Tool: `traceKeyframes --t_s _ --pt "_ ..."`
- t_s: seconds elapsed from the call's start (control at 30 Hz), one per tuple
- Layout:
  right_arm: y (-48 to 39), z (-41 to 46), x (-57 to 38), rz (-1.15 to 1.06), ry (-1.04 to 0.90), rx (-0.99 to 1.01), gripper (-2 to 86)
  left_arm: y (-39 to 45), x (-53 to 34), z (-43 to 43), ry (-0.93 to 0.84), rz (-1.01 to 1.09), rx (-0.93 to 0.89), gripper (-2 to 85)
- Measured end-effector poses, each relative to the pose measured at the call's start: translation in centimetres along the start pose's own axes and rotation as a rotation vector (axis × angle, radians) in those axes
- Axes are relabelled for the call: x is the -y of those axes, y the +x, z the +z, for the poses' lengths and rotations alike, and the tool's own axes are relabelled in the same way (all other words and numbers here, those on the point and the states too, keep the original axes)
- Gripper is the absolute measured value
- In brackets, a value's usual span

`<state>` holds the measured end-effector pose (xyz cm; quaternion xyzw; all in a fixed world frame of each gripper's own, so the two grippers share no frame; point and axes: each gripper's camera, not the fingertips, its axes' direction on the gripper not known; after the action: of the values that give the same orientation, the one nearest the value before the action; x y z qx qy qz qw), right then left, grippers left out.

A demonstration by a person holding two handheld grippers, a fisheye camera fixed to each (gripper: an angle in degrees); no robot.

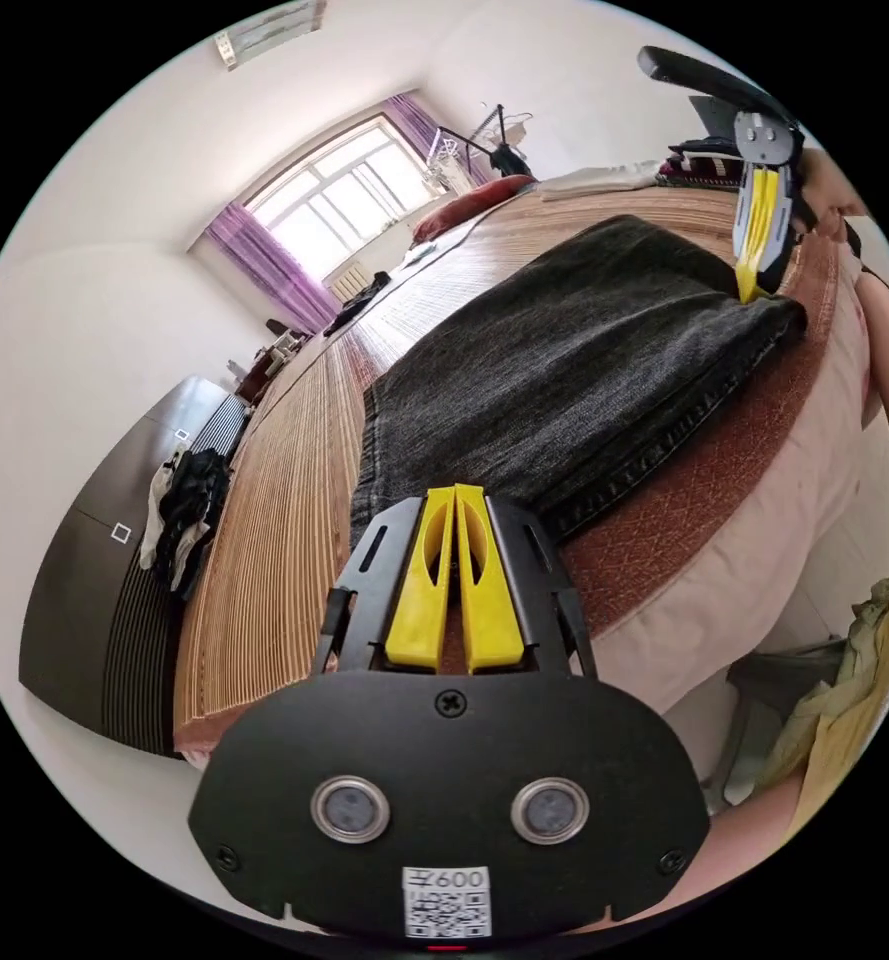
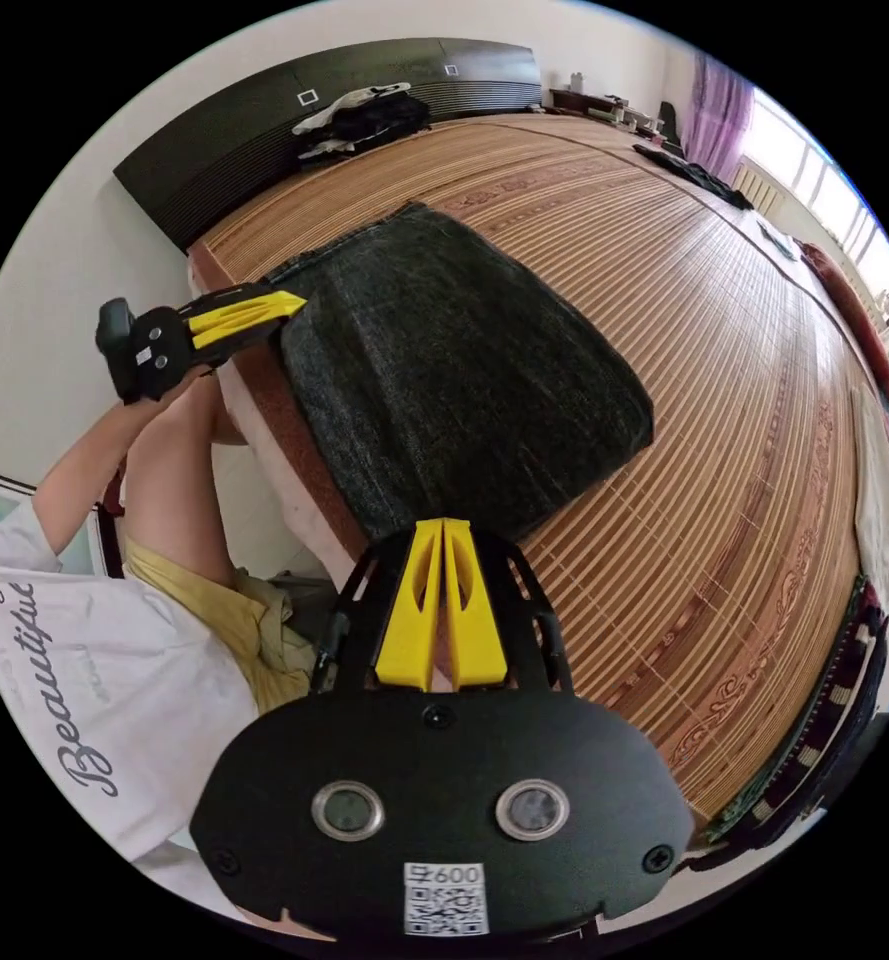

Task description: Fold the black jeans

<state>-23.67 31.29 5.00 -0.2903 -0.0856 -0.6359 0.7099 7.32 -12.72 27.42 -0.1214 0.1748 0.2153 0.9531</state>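
Yellow jaws of the left gripper (image 1: 455, 490) are pressed together at one end of the folded black jeans (image 1: 574, 370); the right gripper (image 2: 442, 522) is likewise closed at the other end. The jeans lie along the near edge of a bed's bamboo mat (image 2: 724, 380).

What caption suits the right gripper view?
Both shut grippers, right and left, at opposite ends of folded black jeans on the bamboo mat.

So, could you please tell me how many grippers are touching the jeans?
2: the left gripper at one near corner of the jeans, the right gripper at the other. Both look shut.
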Motion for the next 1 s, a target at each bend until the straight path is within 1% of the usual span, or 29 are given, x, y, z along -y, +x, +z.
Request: traceKeyframes --t_s 0.1,0.2,0.27,0.3,0.33,0.37,0.4,0.43,0.47,0.5,0.53,0.57,0.6,0.63,0.67,0.7,0.73,0.77,0.8,0.83,0.87,0.9,0.93,0.97,1.0 --pt "-1.7 0.2 -2.7 -0.009 0.059 0.063 -0.9 -1.3 1.2 2.3 0.009 0.050 -0.020 0.7" --pt "-2.7 1.2 -5.3 0.036 0.180 0.171 -0.9 -2.4 3.1 5.1 -0.001 0.061 0.011 0.8" --pt "-2.7 2.3 -8.6 0.145 0.339 0.252 -0.9 -3.2 4.1 6.4 -0.017 0.030 0.004 0.8" --pt "-2.7 2.5 -9.7 0.176 0.393 0.259 -0.9 -3.8 4.6 6.9 -0.037 0.000 -0.015 0.8" --pt "-3.1 2.9 -12.2 0.220 0.511 0.254 -0.9 -4.3 4.9 7.0 -0.058 -0.021 -0.027 0.8" --pt "-3.9 3.3 -15.0 0.207 0.648 0.219 -0.9 -4.6 4.9 6.8 -0.072 -0.042 -0.024 0.8" --pt "-4.5 3.6 -16.3 0.186 0.715 0.186 -0.9 -5.1 4.6 6.3 -0.125 -0.142 -0.013 0.8" --pt "-5.8 4.3 -18.5 0.142 0.821 0.108 -0.9 -5.4 3.6 5.2 -0.153 -0.291 -0.009 0.8" --pt "-7.0 5.0 -20.3 0.105 0.905 0.030 -0.9 -5.3 2.7 4.1 -0.118 -0.373 -0.019 0.8" --pt "-7.5 5.2 -20.9 0.093 0.932 -0.004 -0.9 -4.0 0.7 1.2 0.046 -0.478 -0.069 0.8" --pt "-8.4 5.3 -21.7 0.069 0.964 -0.060 -0.9 -1.6 -1.1 -1.8 0.246 -0.486 -0.121 0.8" --pt "-9.0 5.1 -22.1 0.042 0.978 -0.101 -0.9 -0.1 -1.8 -3.2 0.341 -0.460 -0.141 0.8" --pt "-9.2 4.8 -22.3 0.024 0.987 -0.116 -0.9 3.1 -3.1 -5.4 0.500 -0.384 -0.174 0.8" --pt "-9.3 4.0 -22.6 -0.007 1.020 -0.126 -0.9 4.6 -3.5 -6.2 0.554 -0.350 -0.195 0.8" --pt "-8.8 3.1 -22.8 -0.004 1.056 -0.107 -0.9 6.9 -4.0 -6.8 0.599 -0.300 -0.265 0.8" --pt "-8.3 2.6 -22.8 0.018 1.068 -0.090 -0.9 8.7 -4.2 -6.6 0.608 -0.244 -0.339 0.8" --pt "-6.8 1.9 -22.6 0.101 1.069 -0.059 -0.9 10.0 -4.4 -5.6 0.573 -0.239 -0.360 0.8" --pt "-5.1 1.6 -22.4 0.174 1.053 -0.034 -0.9 10.5 -4.6 -4.8 0.536 -0.263 -0.353 0.8" --pt "-4.4 1.6 -22.2 0.188 1.034 -0.036 -0.9 11.2 -5.1 -2.8 0.444 -0.311 -0.351 0.7" --pt "-3.4 2.1 -21.5 0.169 0.946 -0.084 -0.9 11.5 -6.2 -1.4 0.441 -0.329 -0.369 0.7" --pt "-2.9 3.1 -20.8 0.075 0.821 -0.156 -0.9 11.4 -7.1 -1.1 0.473 -0.348 -0.382 0.7" --pt "-2.5 3.4 -20.7 0.055 0.789 -0.157 -0.9 10.8 -8.5 -0.3 0.504 -0.394 -0.431 0.7" --pt "-1.4 3.5 -21.3 0.070 0.811 -0.099 -0.9 10.2 -9.4 0.6 0.513 -0.437 -0.487 0.7" --pt "0.0 3.3 -22.0 0.146 0.829 -0.053 -0.9 10.0 -9.8 0.9 0.522 -0.446 -0.502 0.7" --pt "0.6 3.1 -22.4 0.181 0.842 -0.034 -0.9 10.0 -10.3 1.0 0.532 -0.410 -0.495 0.8"
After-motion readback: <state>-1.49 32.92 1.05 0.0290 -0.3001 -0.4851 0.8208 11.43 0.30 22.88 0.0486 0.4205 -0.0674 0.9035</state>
